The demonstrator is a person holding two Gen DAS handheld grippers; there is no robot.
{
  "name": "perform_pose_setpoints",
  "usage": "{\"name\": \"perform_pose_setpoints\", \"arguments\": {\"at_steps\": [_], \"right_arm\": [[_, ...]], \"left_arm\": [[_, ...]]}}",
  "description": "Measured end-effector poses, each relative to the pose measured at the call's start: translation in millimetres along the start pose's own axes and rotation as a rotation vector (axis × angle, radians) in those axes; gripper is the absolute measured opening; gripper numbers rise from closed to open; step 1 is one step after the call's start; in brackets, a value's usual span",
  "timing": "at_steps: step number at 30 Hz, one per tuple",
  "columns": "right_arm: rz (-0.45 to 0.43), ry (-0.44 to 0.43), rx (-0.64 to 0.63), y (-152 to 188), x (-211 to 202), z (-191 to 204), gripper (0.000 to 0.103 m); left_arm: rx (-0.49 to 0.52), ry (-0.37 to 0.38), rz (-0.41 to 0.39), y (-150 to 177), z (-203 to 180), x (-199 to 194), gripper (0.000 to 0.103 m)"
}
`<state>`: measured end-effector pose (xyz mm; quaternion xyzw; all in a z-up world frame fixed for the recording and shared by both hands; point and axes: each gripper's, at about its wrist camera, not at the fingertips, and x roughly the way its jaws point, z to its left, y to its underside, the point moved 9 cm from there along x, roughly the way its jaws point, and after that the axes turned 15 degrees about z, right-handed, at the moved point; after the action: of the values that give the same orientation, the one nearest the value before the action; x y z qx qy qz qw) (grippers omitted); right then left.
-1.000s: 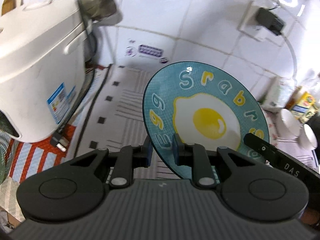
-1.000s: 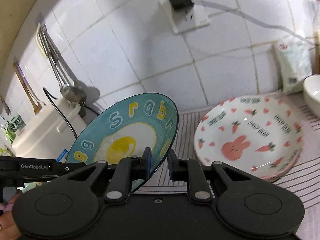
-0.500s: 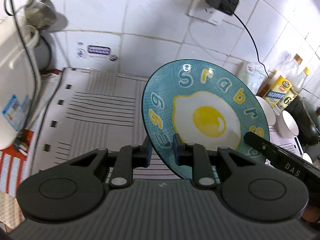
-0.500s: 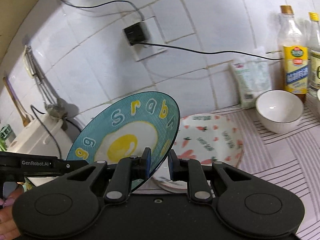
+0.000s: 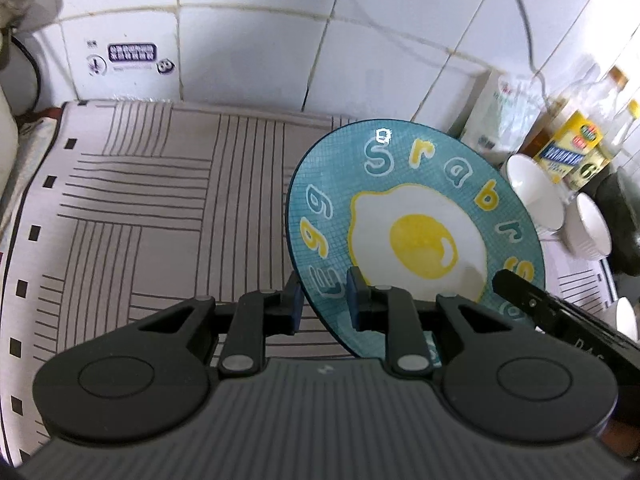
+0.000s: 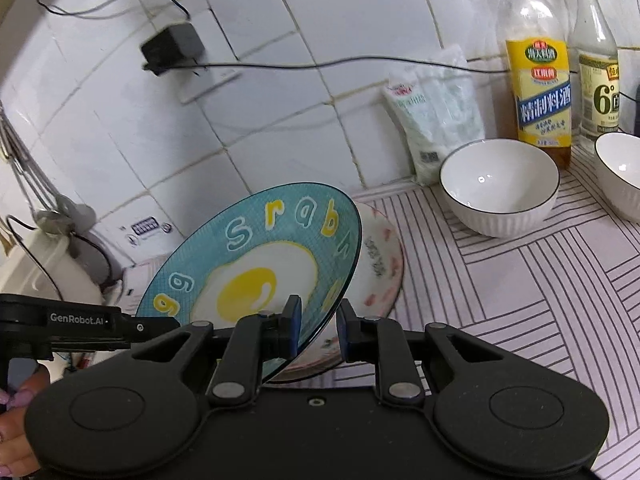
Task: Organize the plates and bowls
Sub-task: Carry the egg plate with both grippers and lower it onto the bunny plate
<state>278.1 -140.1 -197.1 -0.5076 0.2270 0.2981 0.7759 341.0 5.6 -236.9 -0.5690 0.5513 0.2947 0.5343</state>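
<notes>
A teal plate (image 5: 416,216) with a fried-egg picture and letters hangs tilted above the striped mat, held by both grippers. My left gripper (image 5: 323,300) is shut on its near left rim. My right gripper (image 6: 318,324) is shut on the opposite rim of the teal plate (image 6: 256,268), and its finger shows at the plate's lower right in the left wrist view. Right behind and below the teal plate lies a stack of white plates with carrot and rabbit prints (image 6: 382,264), mostly hidden. Two white bowls (image 6: 500,188) (image 6: 620,172) stand to the right by the wall.
A striped grey mat (image 5: 152,208) covers the counter. Two bottles (image 6: 538,80) (image 6: 596,68) and a white bag (image 6: 436,112) stand against the tiled wall. A white rice cooker (image 6: 36,272) is at the far left, under hanging utensils. A plug and cord (image 6: 172,46) sit on the wall.
Both grippers carried the teal plate rightward along the counter. The rice cooker slid out of the left wrist view; bowls and bottles came in. The carrot plates now sit behind the teal plate.
</notes>
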Motion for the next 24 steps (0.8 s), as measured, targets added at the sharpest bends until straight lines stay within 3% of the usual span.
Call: {"name": "perform_pose_setpoints", "arguments": {"at_steps": [6,13,24], "right_arm": [[0.072,0.039,0.028,-4.1,16.8,-1.8,0.023],[0.098,0.062,0.057,-7.5,23.4,-9.3,0.023],[0.142,0.179,0.011,-15.5,30.2,-1.3,0.023]], "left_arm": [[0.006,-0.061,0.021,-8.2,-2.7,13.5,0.022],[0.026,-0.077,0.056,-14.2,-9.0,24.7,0.023],[0.006,-0.075,0.113,-21.9,-4.6,35.7,0.024]]}}
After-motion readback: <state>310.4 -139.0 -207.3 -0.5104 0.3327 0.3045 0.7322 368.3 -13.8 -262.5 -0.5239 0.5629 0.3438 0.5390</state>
